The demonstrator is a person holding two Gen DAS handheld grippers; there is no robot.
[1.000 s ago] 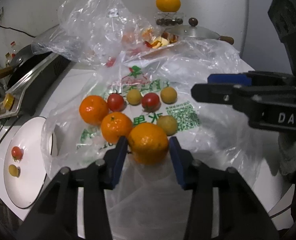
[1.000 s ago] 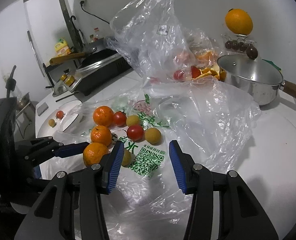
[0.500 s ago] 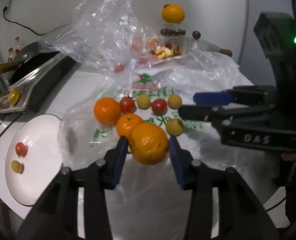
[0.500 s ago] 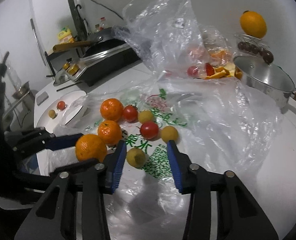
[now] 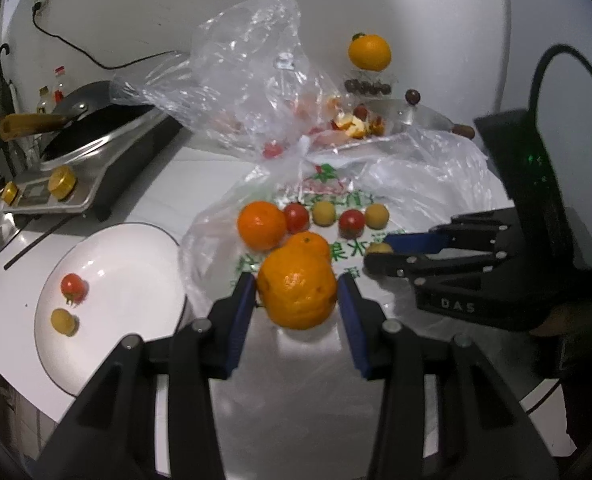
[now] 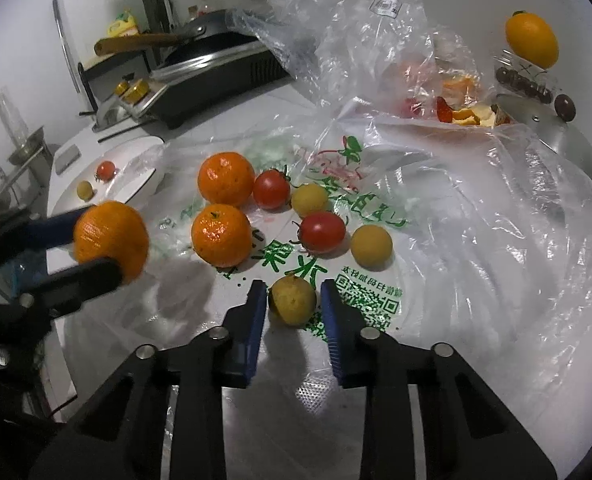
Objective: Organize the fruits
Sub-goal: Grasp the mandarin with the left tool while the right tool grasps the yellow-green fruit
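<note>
My left gripper [image 5: 298, 294] is shut on an orange [image 5: 298, 290] and holds it above the flat printed plastic bag [image 5: 336, 184]; it also shows in the right wrist view [image 6: 110, 238]. My right gripper [image 6: 294, 300] is open with its fingers either side of a small yellow fruit [image 6: 292, 299] lying on the bag. Two more oranges [image 6: 226, 178], two red tomatoes [image 6: 322, 232] and two yellow fruits [image 6: 371, 246] lie on the bag. A white plate [image 5: 136, 272] at the left holds one tomato [image 5: 73, 286] and one yellow fruit [image 5: 63, 321].
A crumpled clear bag [image 5: 248, 80] with fruit scraps stands behind the fruits. A pot with a lid [image 6: 556, 140] is at the back right, an orange [image 5: 369, 52] on a stand behind it. A stove with a pan [image 5: 92, 148] stands at the back left.
My left gripper has lifted the orange off the bag and drawn back toward the plate side. My right gripper has moved in and its fingers now flank the yellow fruit.
</note>
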